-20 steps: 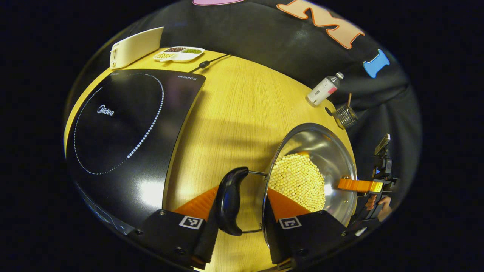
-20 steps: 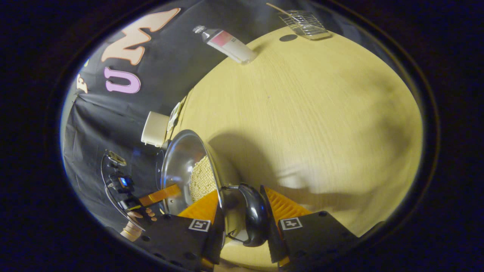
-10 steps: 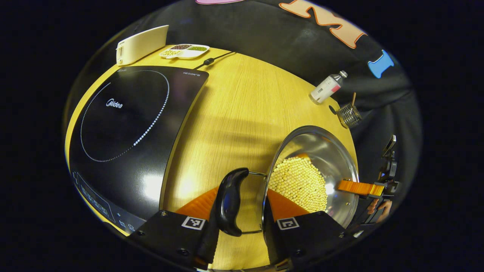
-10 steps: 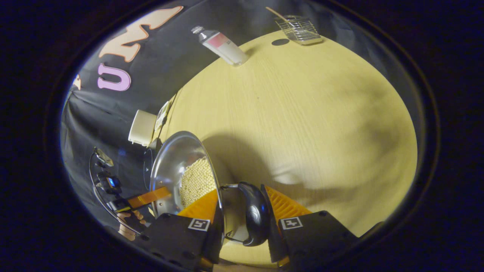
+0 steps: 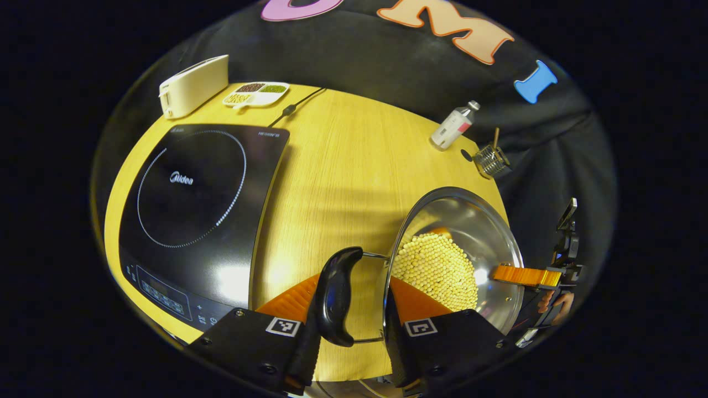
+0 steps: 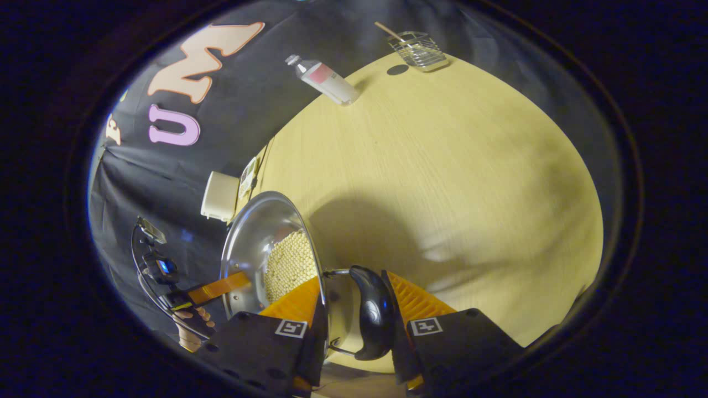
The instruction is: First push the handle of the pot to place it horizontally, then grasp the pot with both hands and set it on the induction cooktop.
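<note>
Compared with a second ago, the cooktop (image 5: 202, 213) has slid lower in the left gripper view and its control strip now shows, so the pot (image 5: 453, 251) looks lifted higher. Left gripper (image 5: 354, 301) sits clamped on the pot's near black handle (image 5: 334, 296) at bottom centre. Right gripper (image 6: 354, 309) is pinching the opposite handle (image 6: 373, 312), bottom centre of its own view. Pot's full of pale beans, hanging right of the cooktop over the wooden table (image 5: 343, 166). Bottle (image 5: 453, 125) and wire basket (image 5: 489, 158) sit upper right by the black wall.

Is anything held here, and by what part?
The pot, by its two black side handles: left gripper grips one, right gripper the other.
</note>
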`<state>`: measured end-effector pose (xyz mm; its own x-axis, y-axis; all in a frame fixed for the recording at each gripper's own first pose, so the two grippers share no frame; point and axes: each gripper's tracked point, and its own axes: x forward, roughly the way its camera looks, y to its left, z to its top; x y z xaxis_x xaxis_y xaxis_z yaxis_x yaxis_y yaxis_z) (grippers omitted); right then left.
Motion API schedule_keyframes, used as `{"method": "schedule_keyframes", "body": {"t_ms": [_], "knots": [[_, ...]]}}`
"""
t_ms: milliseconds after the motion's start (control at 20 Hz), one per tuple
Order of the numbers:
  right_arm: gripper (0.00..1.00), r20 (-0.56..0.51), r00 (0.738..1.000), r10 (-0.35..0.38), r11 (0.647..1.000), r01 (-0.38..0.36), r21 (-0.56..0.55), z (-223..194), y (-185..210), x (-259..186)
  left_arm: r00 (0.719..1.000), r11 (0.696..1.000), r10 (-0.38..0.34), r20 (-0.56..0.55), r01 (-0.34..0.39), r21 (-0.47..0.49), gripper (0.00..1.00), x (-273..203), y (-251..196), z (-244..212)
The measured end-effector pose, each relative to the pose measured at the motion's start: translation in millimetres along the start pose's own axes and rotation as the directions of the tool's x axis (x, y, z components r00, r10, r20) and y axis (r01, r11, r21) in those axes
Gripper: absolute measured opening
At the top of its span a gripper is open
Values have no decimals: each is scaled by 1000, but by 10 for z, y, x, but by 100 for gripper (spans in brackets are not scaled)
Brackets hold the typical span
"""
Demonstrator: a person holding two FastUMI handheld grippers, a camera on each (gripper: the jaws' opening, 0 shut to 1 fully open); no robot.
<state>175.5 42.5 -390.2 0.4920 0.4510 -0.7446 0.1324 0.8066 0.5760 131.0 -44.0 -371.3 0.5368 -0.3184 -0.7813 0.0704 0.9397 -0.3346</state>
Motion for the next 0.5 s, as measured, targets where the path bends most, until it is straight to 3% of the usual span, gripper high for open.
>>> {"method": "schedule_keyframes", "body": {"t_ms": [500], "knots": [[53,96,995,-25,1000,25,2,-192,448,-233,996,997,-74,53,72,39,54,-390,196,151]]}}
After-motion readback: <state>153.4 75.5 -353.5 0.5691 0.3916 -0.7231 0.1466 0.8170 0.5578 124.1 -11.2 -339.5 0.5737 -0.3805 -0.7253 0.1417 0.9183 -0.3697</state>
